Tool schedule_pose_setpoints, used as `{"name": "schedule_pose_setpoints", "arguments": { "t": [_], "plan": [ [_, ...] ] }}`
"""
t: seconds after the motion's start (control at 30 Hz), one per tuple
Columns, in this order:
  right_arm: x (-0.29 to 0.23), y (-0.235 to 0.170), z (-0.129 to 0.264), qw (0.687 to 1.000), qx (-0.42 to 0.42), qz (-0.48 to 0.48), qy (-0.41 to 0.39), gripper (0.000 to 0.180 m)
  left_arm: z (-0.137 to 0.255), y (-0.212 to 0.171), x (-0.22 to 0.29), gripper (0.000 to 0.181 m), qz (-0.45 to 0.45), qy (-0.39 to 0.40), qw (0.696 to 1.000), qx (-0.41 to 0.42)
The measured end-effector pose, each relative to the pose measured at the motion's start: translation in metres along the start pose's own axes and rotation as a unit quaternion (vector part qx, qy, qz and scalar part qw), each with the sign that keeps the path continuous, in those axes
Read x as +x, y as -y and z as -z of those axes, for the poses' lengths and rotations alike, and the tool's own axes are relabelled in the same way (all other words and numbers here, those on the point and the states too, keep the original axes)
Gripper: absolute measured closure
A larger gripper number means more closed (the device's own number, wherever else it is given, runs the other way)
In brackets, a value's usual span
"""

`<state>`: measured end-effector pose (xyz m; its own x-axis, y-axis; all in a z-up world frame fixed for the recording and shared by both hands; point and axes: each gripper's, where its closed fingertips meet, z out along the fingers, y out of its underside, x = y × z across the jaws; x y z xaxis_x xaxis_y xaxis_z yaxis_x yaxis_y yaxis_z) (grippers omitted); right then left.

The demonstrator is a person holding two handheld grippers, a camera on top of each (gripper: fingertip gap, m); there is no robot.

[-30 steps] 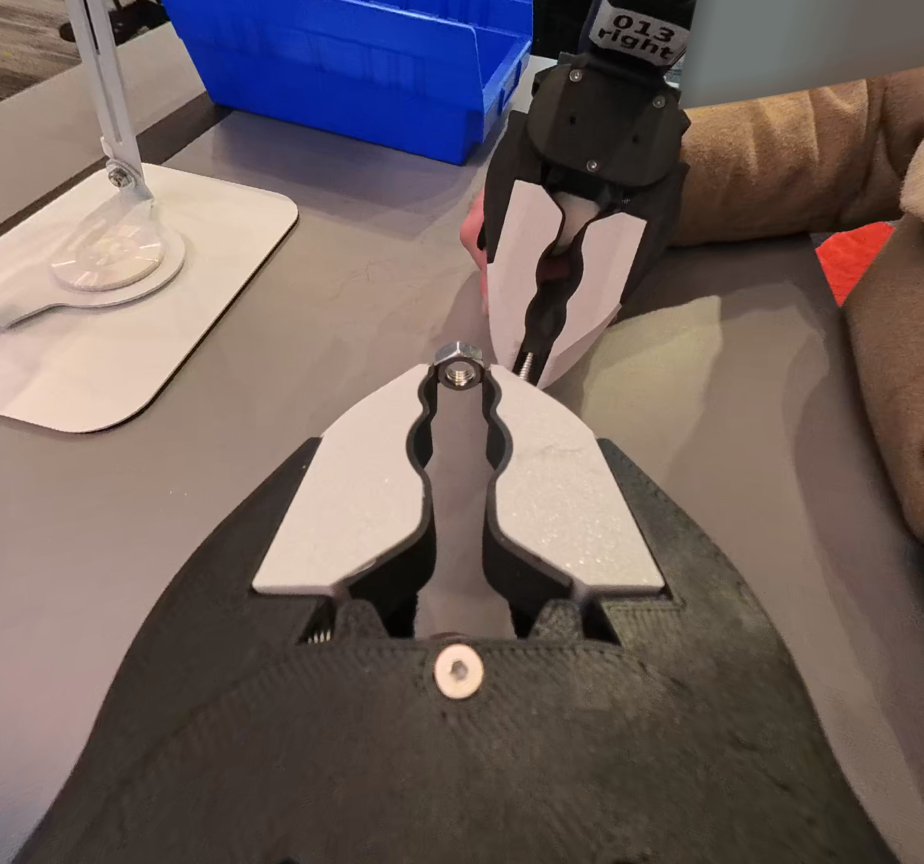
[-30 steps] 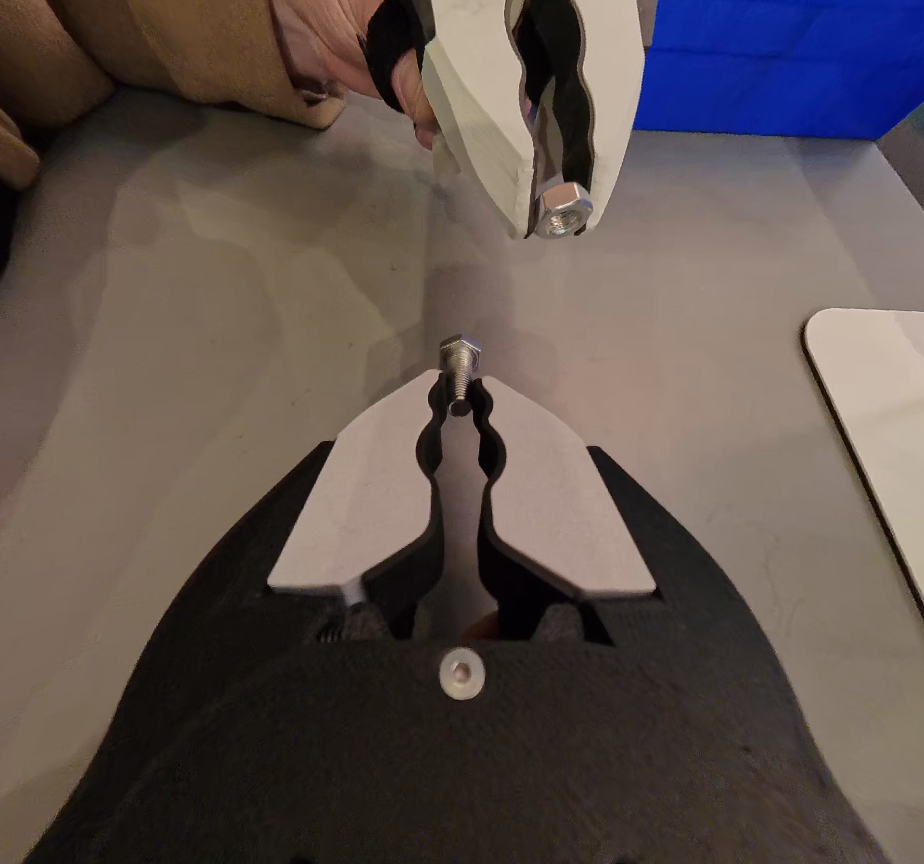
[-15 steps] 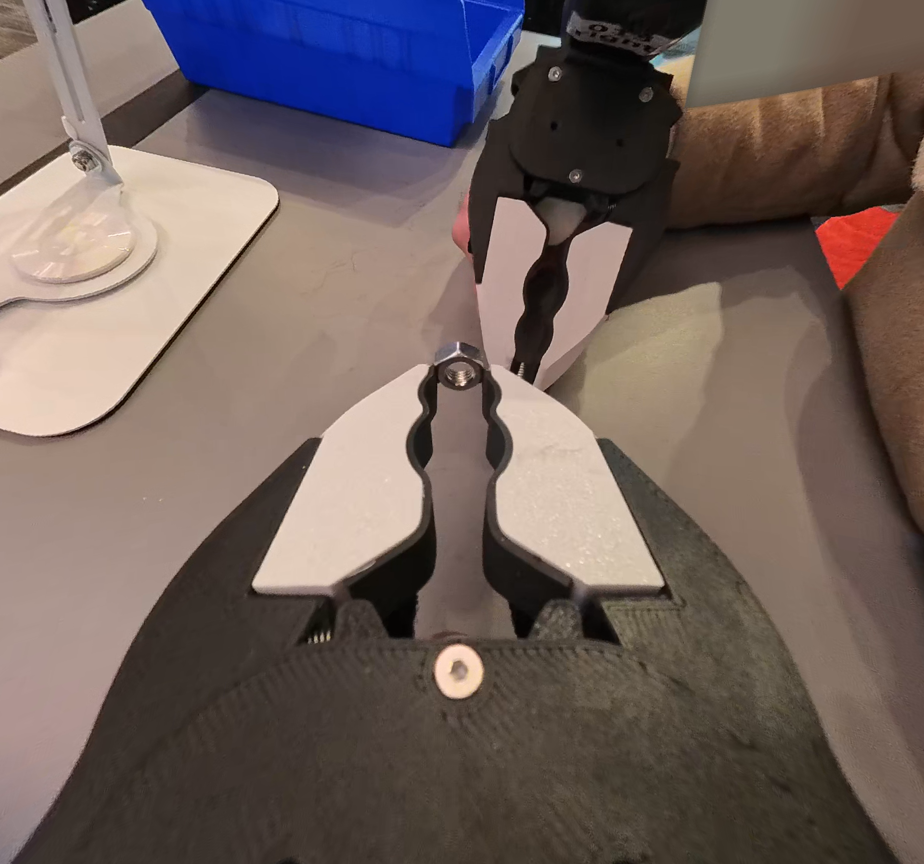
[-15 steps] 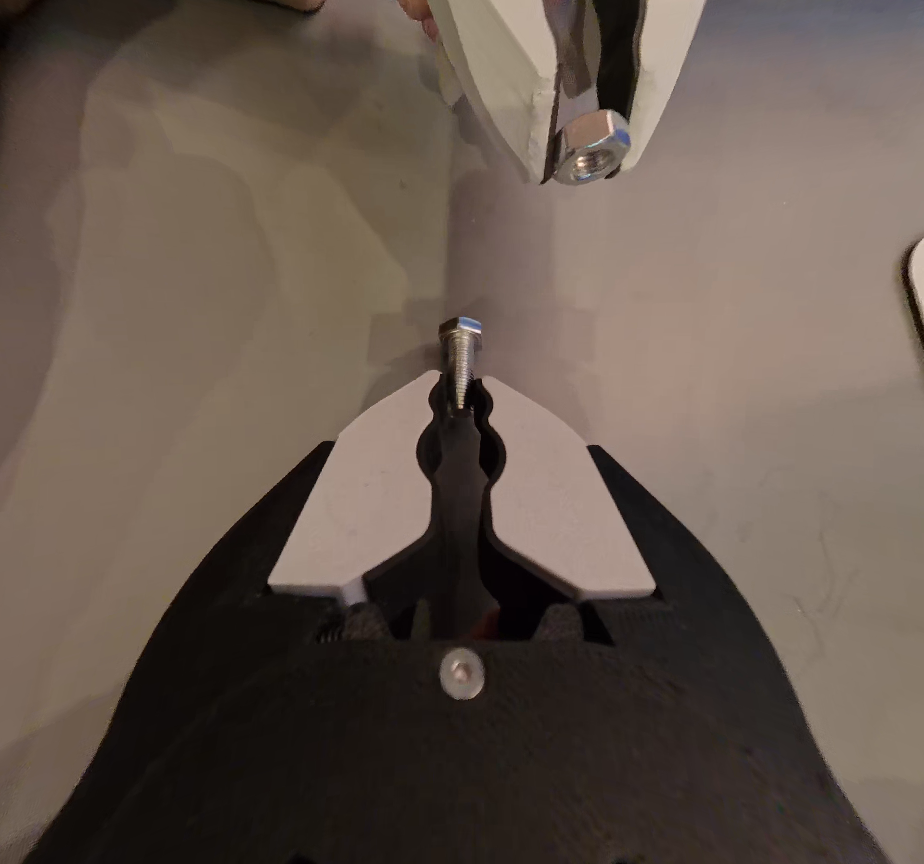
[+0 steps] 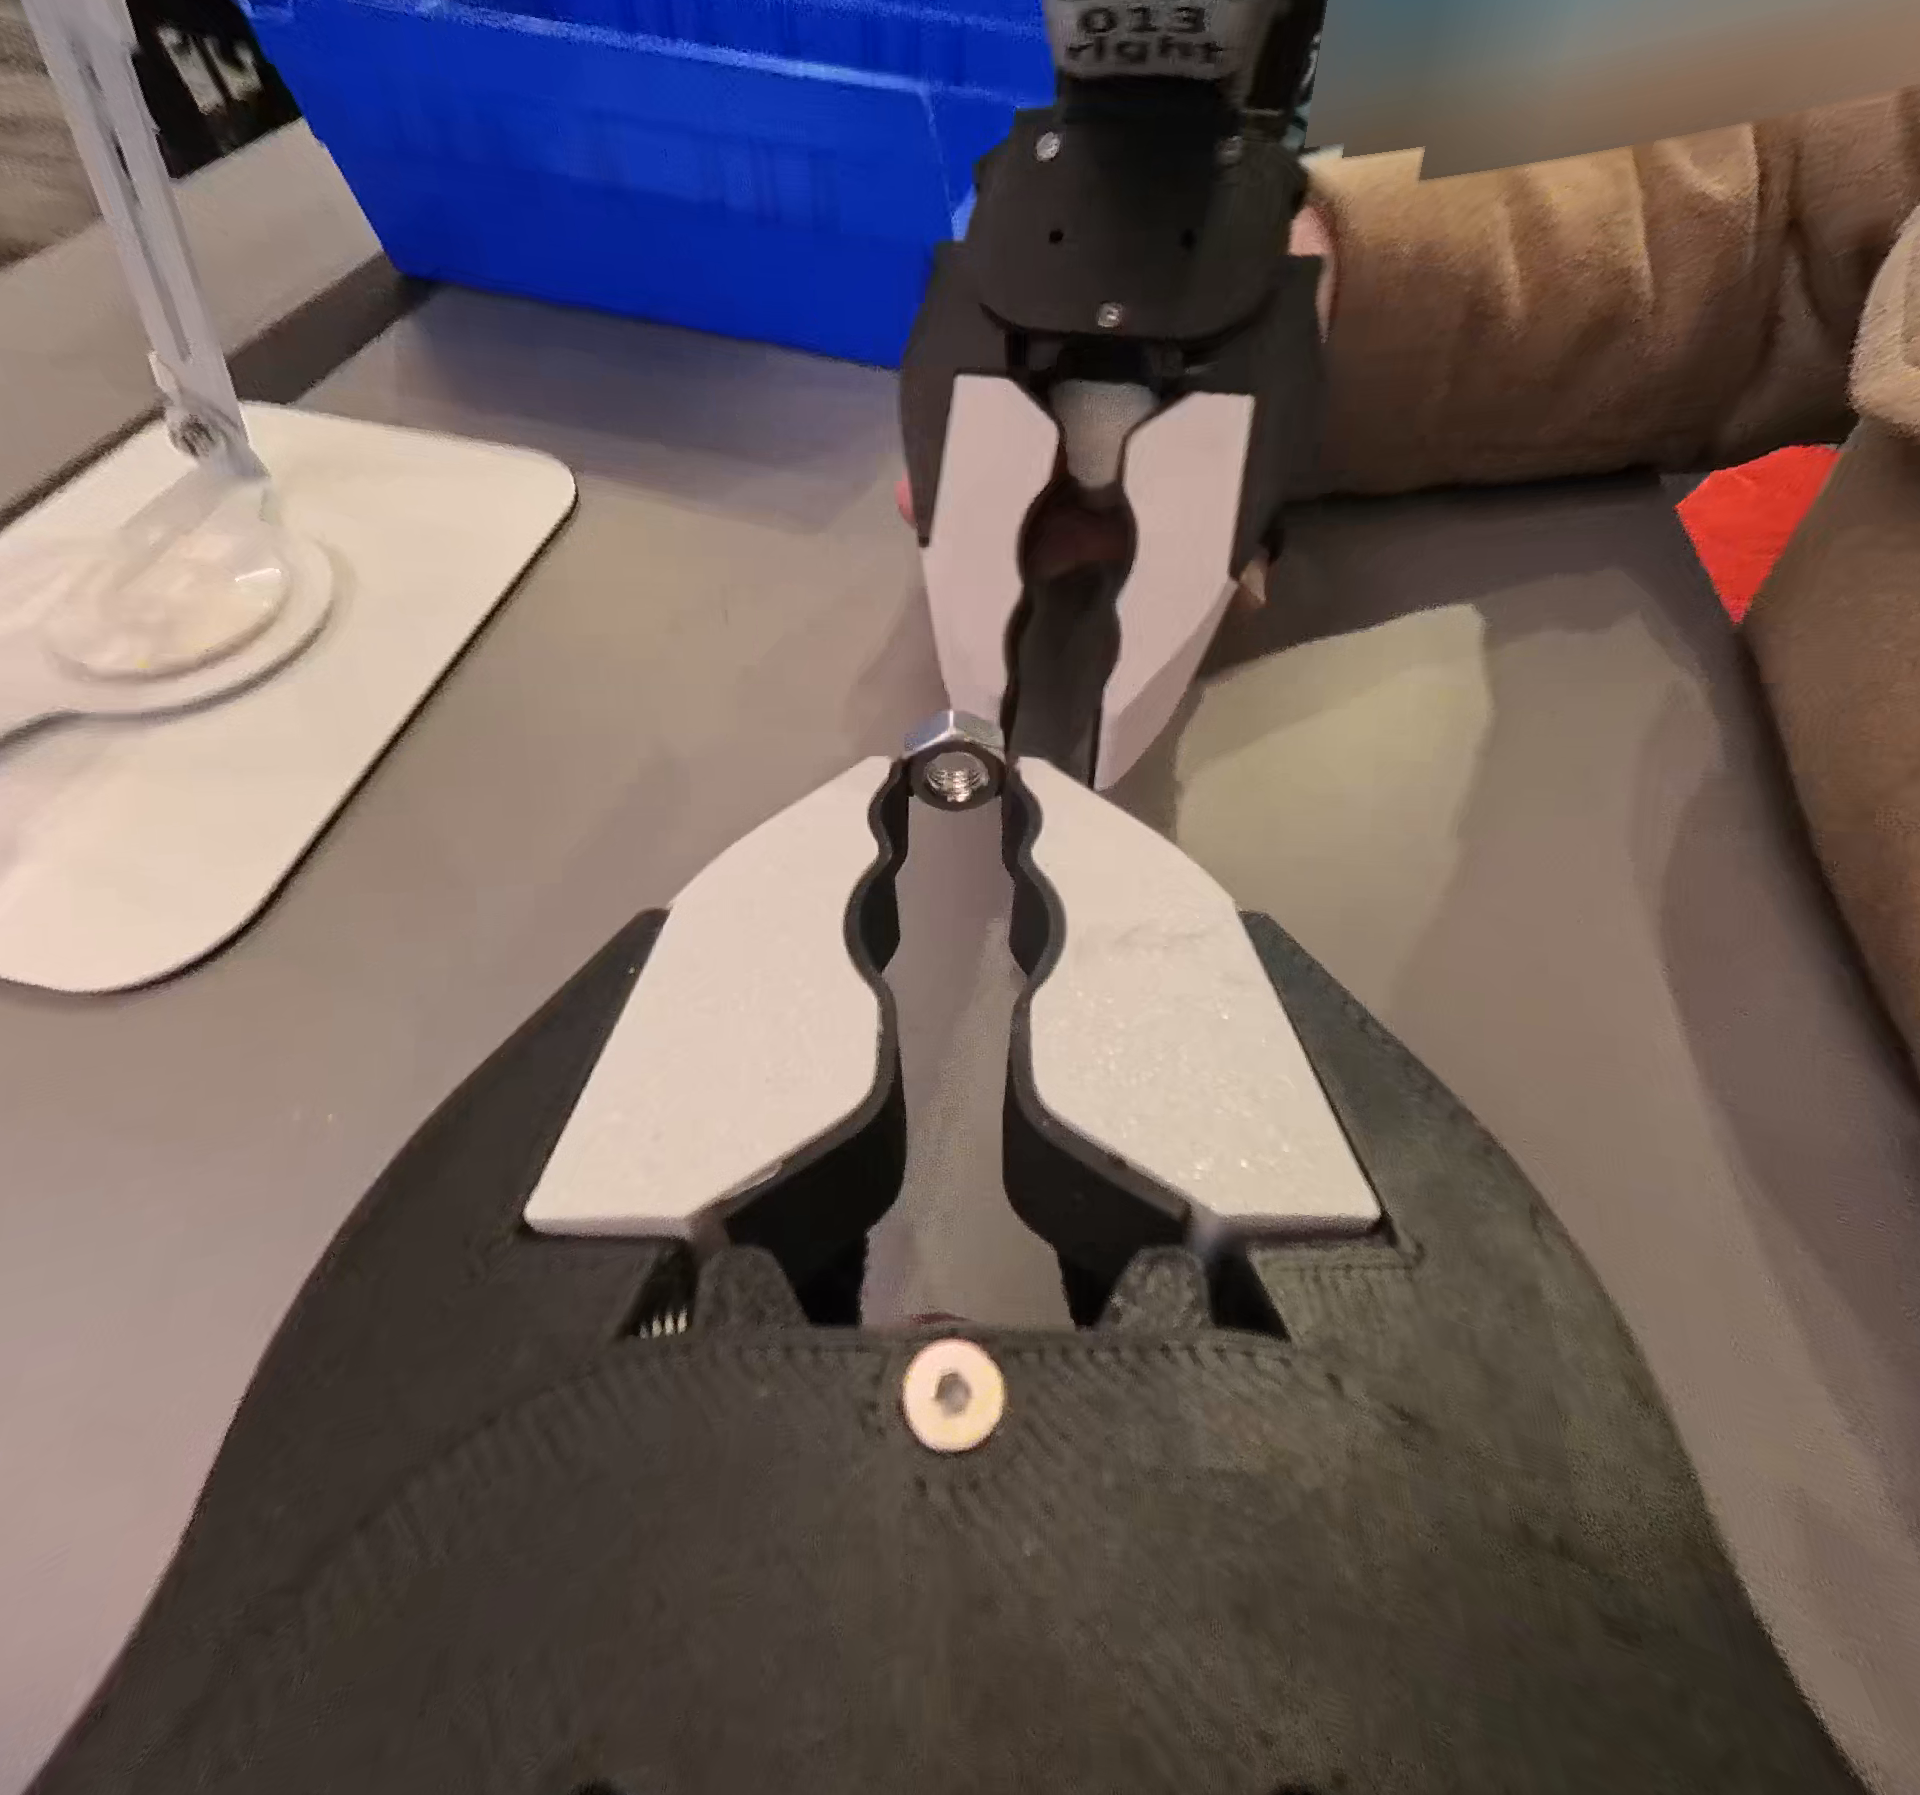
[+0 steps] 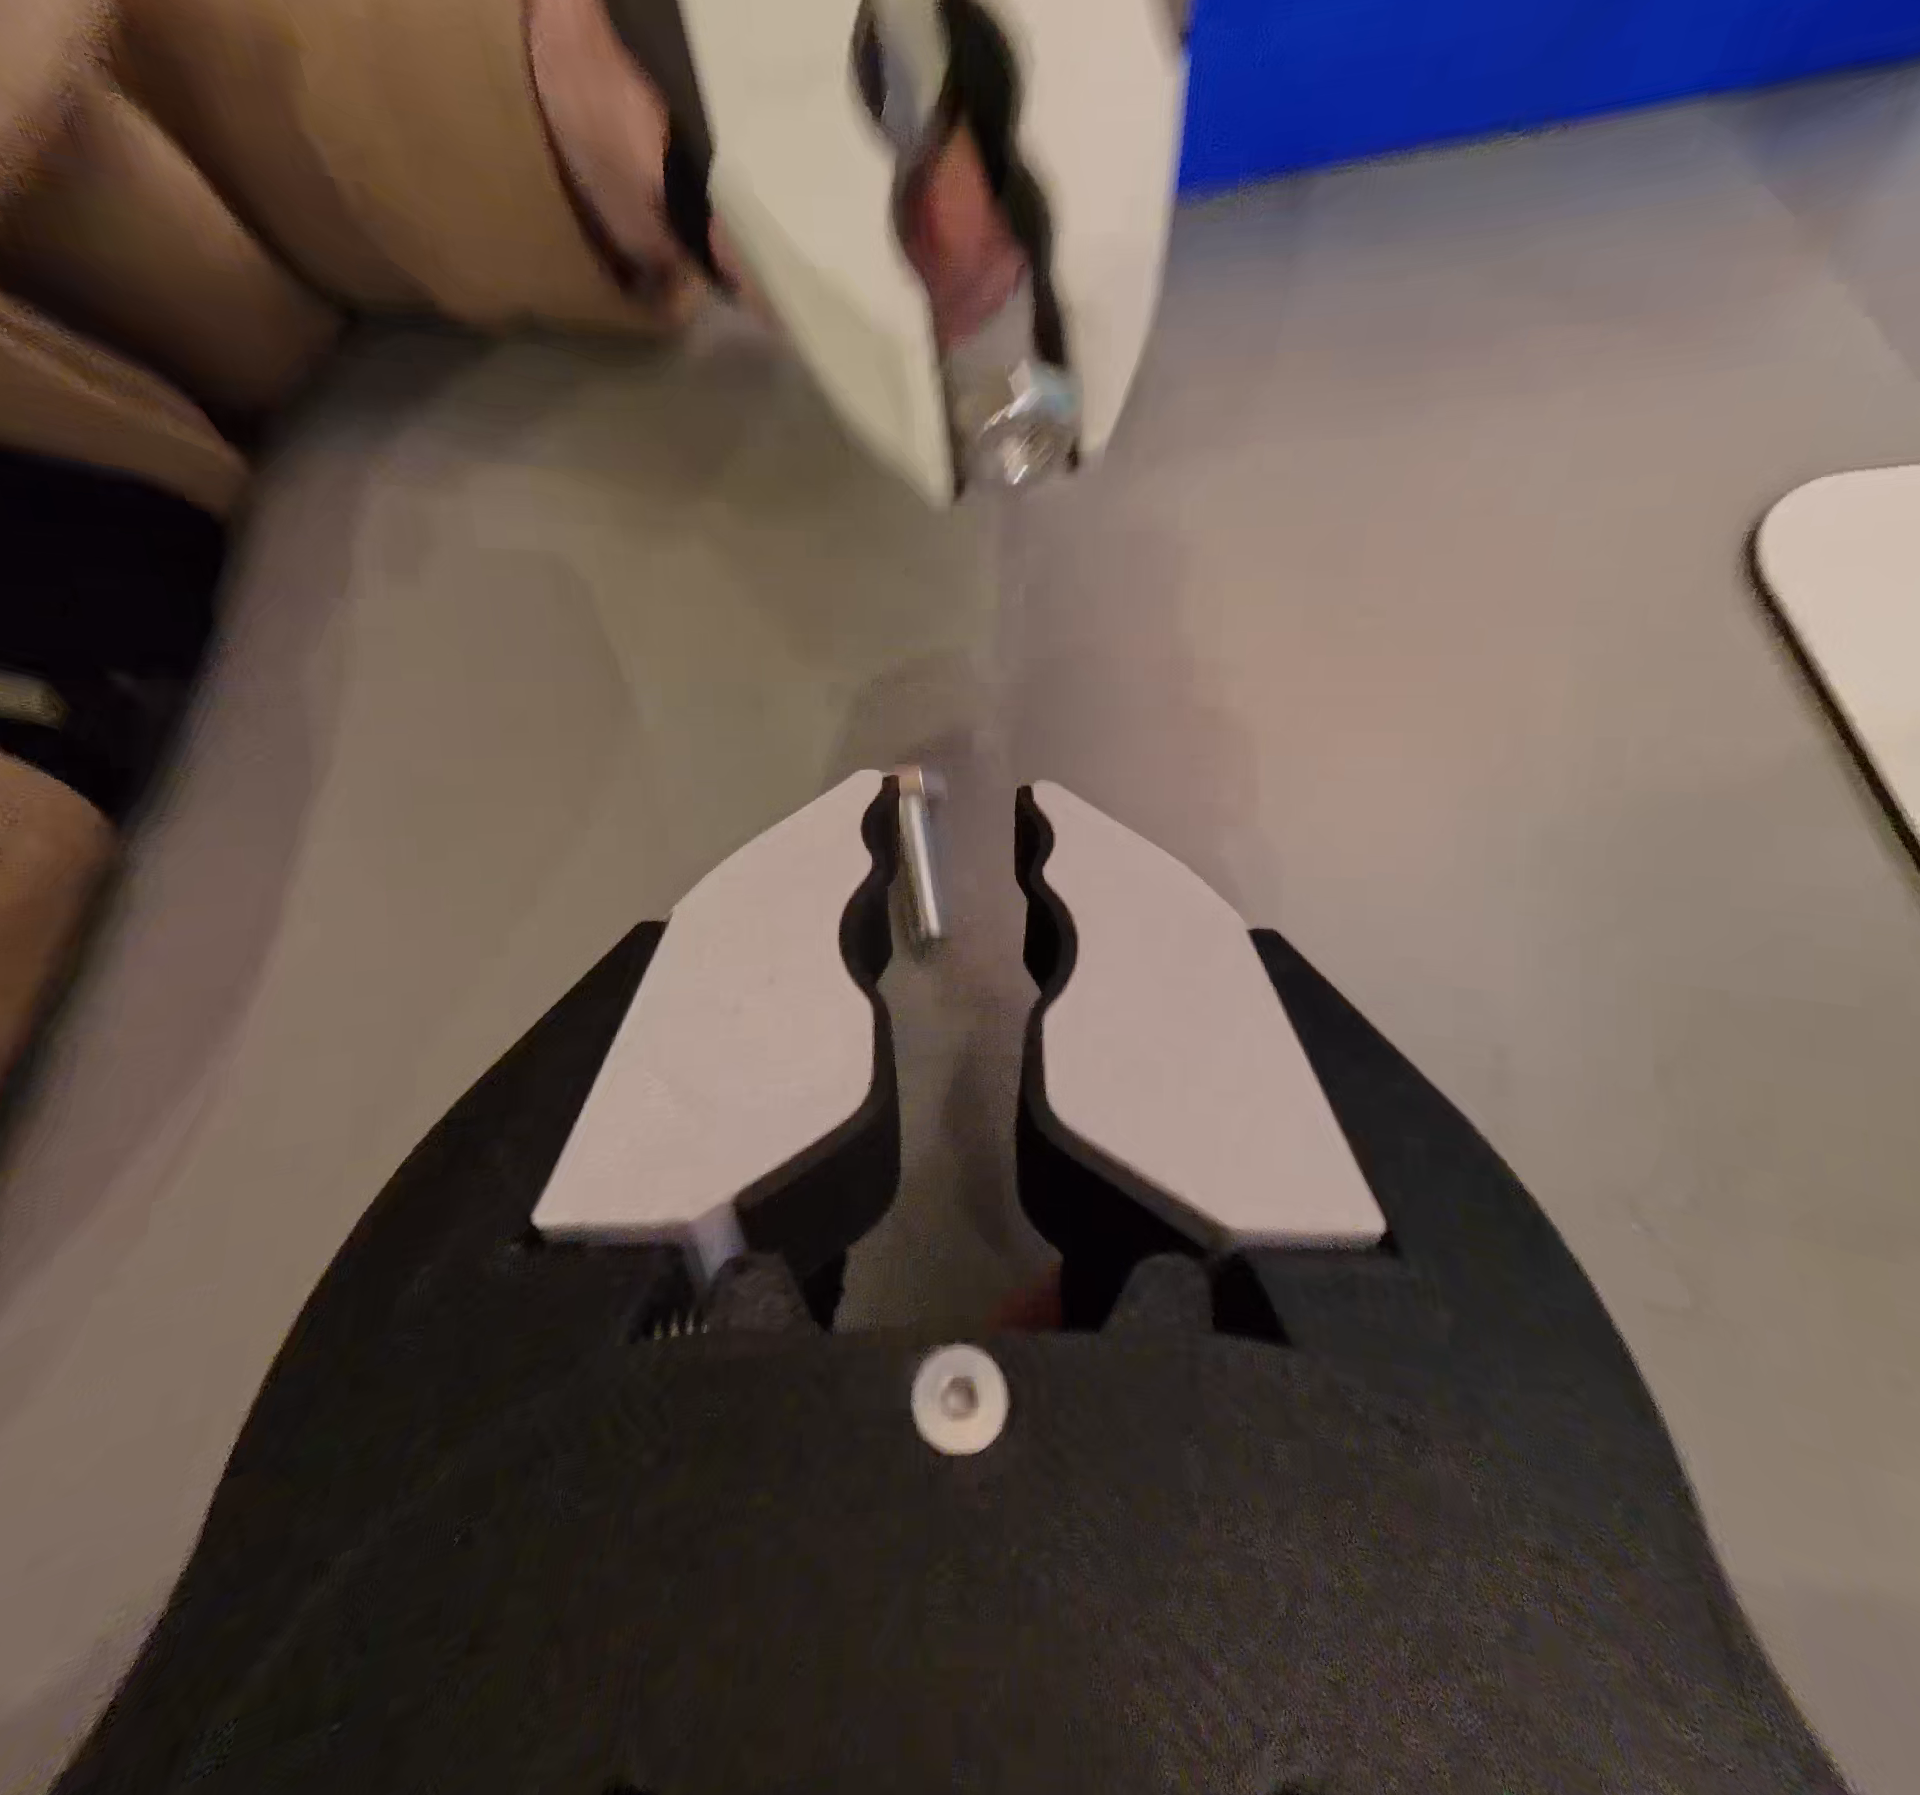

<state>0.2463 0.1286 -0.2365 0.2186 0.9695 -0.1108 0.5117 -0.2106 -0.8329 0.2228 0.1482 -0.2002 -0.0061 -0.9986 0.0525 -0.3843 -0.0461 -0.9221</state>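
Observation:
My left gripper [image 5: 951, 781] is shut on a silver hex nut [image 5: 951, 775], pinched at the fingertips with its threaded hole facing the camera. In the right wrist view the left gripper [image 6: 1016, 472] hangs above and ahead with the nut [image 6: 1023, 441] at its tips. My right gripper [image 6: 951, 787] is open by a narrow gap. A small silver bolt [image 6: 918, 857] lies in that gap against the left finger's inner edge, head forward; the right finger is clear of it. In the left wrist view the right gripper [image 5: 1055, 753] points down just behind the nut, and the bolt is hidden.
A blue plastic bin [image 5: 644, 135] stands at the back of the grey table [image 5: 623, 623]. A white stand base [image 5: 312, 665] with an upright post [image 5: 125, 187] sits at the left. Brown sleeves [image 5: 1558, 322] lie at the right, near a red patch [image 5: 1756, 530]. Some 5 cm of space lies between my two pairs of fingers.
My right gripper's fingers have parted and let go of the bolt, which has slid back between them against the left finger. The left gripper still holds the nut, now seen lower and closer.

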Motion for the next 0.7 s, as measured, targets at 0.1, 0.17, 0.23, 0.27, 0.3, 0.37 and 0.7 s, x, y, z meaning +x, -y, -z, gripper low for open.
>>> {"name": "schedule_pose_setpoints", "arguments": {
  "t": [0.1, 0.17, 0.23, 0.27, 0.3, 0.37, 0.7],
  "plan": [
    [0.002, 0.035, 0.018, 0.987, 0.130, -0.080, 0.043, 0.159, 0.001, 0.014, 0.005, 0.164, -0.038, 0.007, 0.999, 0.024],
    [0.000, 0.052, 0.027, 0.970, 0.196, -0.122, 0.074, 0.156, 0.001, 0.023, 0.009, 0.165, -0.060, 0.009, 0.997, 0.037],
    [-0.004, 0.064, 0.032, 0.952, 0.241, -0.154, 0.105, 0.153, -0.001, 0.027, 0.011, 0.164, -0.093, 0.024, 0.995, 0.036],
    [-0.006, 0.067, 0.032, 0.945, 0.253, -0.170, 0.120, 0.152, -0.003, 0.028, 0.011, 0.164, -0.112, 0.037, 0.993, 0.029],
    [-0.008, 0.067, 0.030, 0.941, 0.255, -0.179, 0.133, 0.149, -0.005, 0.029, 0.012, 0.164, -0.130, 0.043, 0.990, 0.024],
    [-0.009, 0.069, 0.029, 0.934, 0.266, -0.191, 0.142, 0.148, -0.008, 0.033, 0.016, 0.164, -0.159, 0.053, 0.986, 0.023],
    [-0.010, 0.079, 0.033, 0.898, 0.313, -0.248, 0.187, 0.161, -0.012, 0.043, 0.018, 0.164, -0.253, 0.116, 0.960, 0.008]
  ]
}}
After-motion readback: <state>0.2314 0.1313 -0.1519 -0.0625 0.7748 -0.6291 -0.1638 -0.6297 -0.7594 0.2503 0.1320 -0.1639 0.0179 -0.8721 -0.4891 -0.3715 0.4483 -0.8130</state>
